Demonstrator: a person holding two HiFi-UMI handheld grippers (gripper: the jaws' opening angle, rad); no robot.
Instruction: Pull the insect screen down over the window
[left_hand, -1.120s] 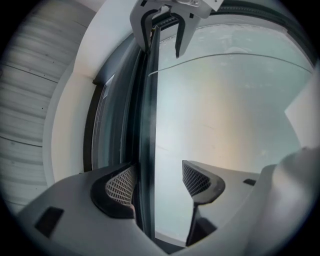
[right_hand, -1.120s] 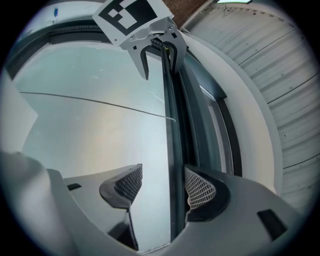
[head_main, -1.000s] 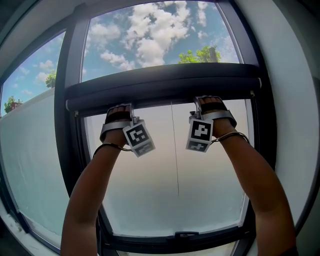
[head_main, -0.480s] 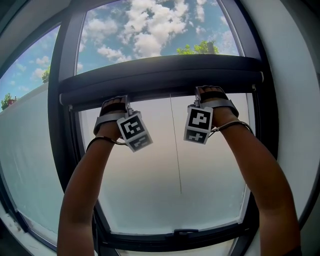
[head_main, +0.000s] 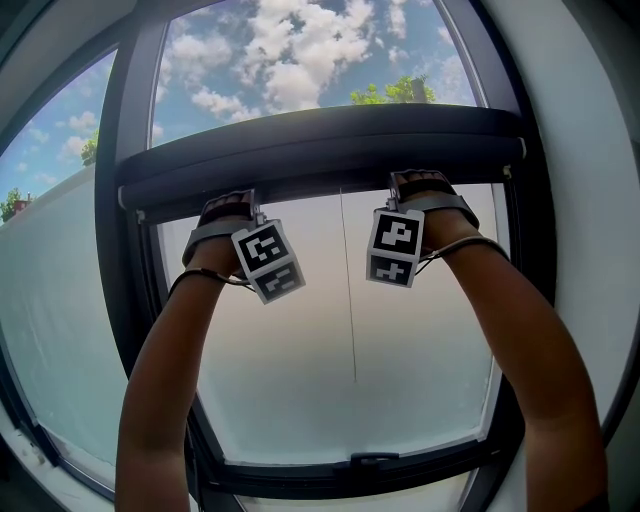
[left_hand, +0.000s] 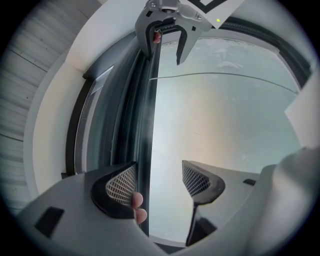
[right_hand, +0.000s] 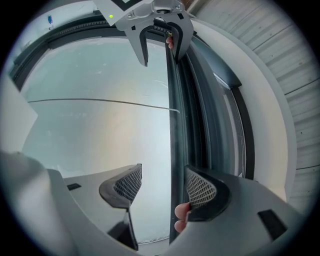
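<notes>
overhead, the dark insect screen bar runs through both claws. the left claw stands wide apart, with the bar passing between its jaws, just beside the outer one. the right claw is likewise apart, with the bar close against its outer jaw.

In the head view, the jaws of the left gripper and the right gripper were hidden up at the screen bar. Both forearms ran off at 6 o'clock. Fingertips showed only partly behind the left pad, toward 7 o'clock
</notes>
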